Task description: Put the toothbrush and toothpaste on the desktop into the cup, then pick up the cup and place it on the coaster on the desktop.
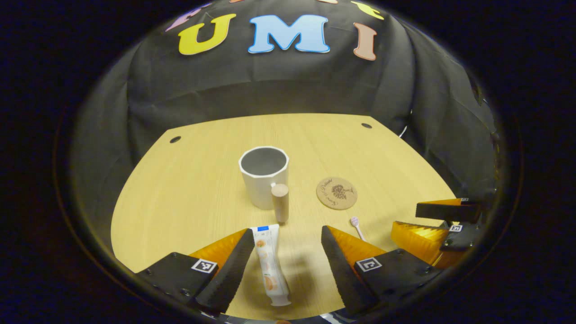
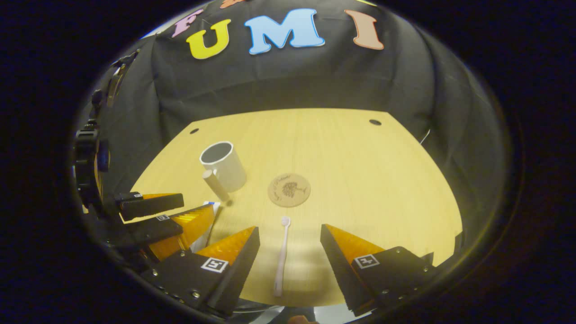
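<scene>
Toothpaste: the toothpaste tube [image 1: 271, 265] is lying flat on the wooden desktop [image 1: 189, 198], cap end pointing toward the camera, between the spread fingers of the left gripper [image 1: 283, 265], which is gripping nothing.
Toothbrush: the toothbrush [image 2: 281, 256] is lying lengthwise on the desktop, bristle head pointing toward the coaster [image 2: 289, 190], between the wide-open fingers of the right gripper [image 2: 288, 265], which is also holding nothing.
Cup: the cup [image 1: 263, 176] is standing upright and empty, just beside the coaster and not on it, its cylindrical wooden handle [image 1: 280, 202] jutting toward the tube.
Slip risk: the tube is looking soft and glossy, so a pinch near its flat crimped end is likely to let it bend or slide out; the firmer cap end is probably offering better purchase.
Thin-handle risk: the toothbrush is slim and lying flush on the wood, so the fingers are likely to scrape the surface or close over it without catching.
Collision risk: the two grippers are working near each other, and the handle is standing between the tube and the cup mouth, so a low lift could knock the cup.
Tipping risk: long items dropped against one side could be making the cup lean when carried.
Surfaces: the desktop is smooth pale wood grain; the coaster is a thin round cork-like disc with a dark print; the cup is matte white with a faceted rim.
</scene>
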The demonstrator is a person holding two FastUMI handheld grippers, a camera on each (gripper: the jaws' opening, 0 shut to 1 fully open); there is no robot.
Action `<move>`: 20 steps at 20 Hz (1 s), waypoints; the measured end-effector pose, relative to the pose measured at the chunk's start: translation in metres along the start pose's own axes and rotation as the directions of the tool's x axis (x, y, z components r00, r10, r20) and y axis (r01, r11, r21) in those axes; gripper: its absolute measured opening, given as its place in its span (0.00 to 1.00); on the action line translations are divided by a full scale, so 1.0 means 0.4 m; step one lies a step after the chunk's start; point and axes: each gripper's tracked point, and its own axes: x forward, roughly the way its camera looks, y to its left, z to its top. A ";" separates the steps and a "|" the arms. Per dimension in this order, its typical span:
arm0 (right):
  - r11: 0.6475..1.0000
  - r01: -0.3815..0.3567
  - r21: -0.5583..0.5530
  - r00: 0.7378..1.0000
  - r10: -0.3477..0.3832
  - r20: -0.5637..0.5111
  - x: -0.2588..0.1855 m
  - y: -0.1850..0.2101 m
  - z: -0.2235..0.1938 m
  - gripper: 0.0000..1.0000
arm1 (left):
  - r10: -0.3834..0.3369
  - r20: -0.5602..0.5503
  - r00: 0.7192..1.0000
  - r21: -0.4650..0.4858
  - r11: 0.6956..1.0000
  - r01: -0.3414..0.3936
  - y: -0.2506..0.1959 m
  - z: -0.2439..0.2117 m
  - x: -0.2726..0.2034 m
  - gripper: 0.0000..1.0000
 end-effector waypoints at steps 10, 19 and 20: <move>1.000 0.026 -0.013 0.949 -0.029 -0.313 0.085 0.045 -0.134 0.87 | -0.017 -0.356 0.934 -0.067 0.998 -0.008 0.048 -0.175 0.050 0.96; 0.999 0.045 -0.013 0.885 -0.046 -0.463 0.136 0.044 -0.187 0.84 | -0.018 -0.477 0.879 -0.056 0.998 -0.011 0.073 -0.211 0.099 0.97; 0.998 0.058 -0.022 0.883 -0.062 -0.466 0.137 0.035 -0.186 0.84 | -0.015 -0.481 0.877 -0.049 0.999 -0.010 0.071 -0.211 0.105 0.97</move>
